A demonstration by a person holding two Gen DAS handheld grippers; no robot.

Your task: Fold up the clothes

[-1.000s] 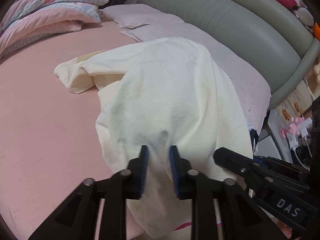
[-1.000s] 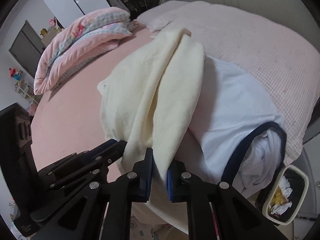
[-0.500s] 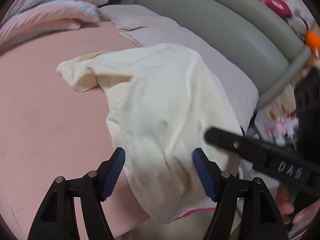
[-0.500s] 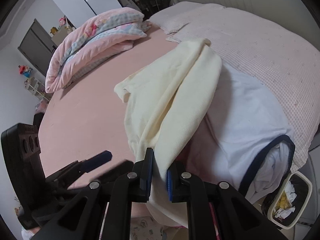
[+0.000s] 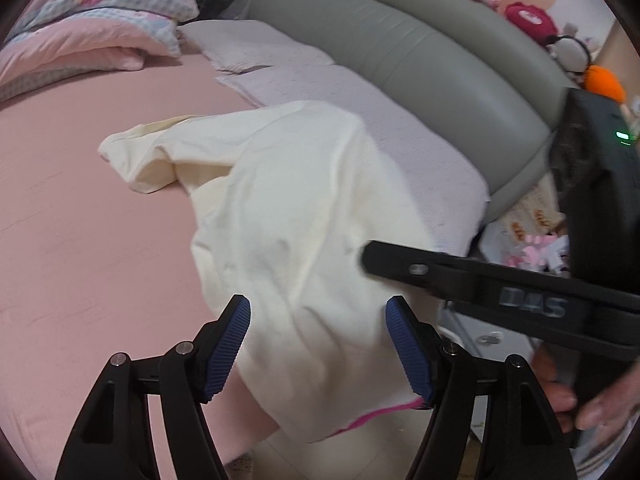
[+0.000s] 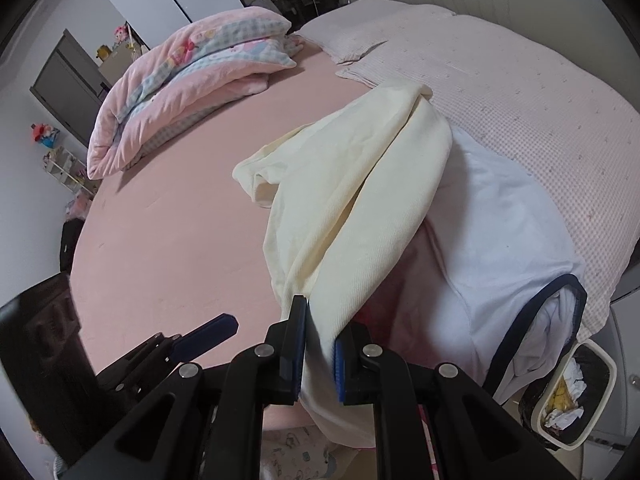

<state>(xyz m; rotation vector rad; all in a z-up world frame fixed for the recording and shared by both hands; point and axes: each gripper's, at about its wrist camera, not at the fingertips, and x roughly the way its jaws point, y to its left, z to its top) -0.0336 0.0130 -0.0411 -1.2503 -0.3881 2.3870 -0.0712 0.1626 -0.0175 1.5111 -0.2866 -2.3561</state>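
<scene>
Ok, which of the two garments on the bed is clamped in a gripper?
The cream garment: the right gripper pinches its edge. The white one with navy trim lies free beside it.

right hand-held gripper (image 6: 320,334): clamped on cream garment (image 6: 360,196) | garment: draped over pink bed (image 6: 168,216) edge, overlapping white garment (image 6: 508,232)

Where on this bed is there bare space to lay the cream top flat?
The pink sheet is bare between the folded quilt and the cream top. It is crowded on the other side: a white garment lies against the checked blanket.
</scene>
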